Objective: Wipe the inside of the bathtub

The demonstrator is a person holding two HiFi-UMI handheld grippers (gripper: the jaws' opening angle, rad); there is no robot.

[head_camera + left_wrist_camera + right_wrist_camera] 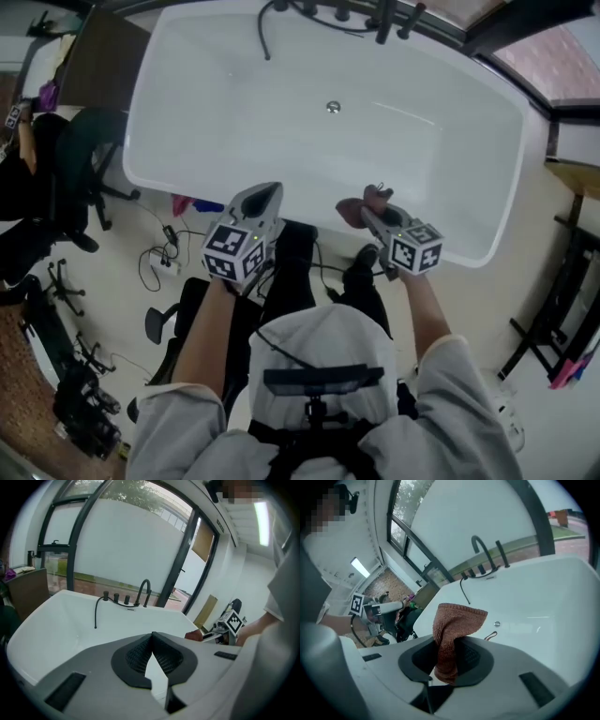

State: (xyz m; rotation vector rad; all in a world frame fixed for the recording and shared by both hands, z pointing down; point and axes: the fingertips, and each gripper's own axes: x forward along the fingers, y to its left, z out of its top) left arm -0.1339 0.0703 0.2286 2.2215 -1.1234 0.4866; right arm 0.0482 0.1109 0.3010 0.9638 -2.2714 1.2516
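Observation:
The white bathtub (281, 131) lies below me, with its drain (333, 107) in the middle of the floor and black taps (375, 14) on the far rim. My right gripper (370, 202) hangs over the near rim, shut on a reddish-brown cloth (354, 211). In the right gripper view the cloth (452, 630) sticks up from between the jaws and droops over them, with the tub (543, 592) beyond. My left gripper (267, 192) hovers at the near rim to the left, shut and holding nothing. Its tips (152, 637) meet in the left gripper view.
A black hose (265, 33) hangs from the taps into the tub. Office chairs (80, 159) and floor cables (164, 258) are on the left, beside the tub. A dark rack (562, 309) stands at the right. My legs and shoes (361, 267) are right against the near rim.

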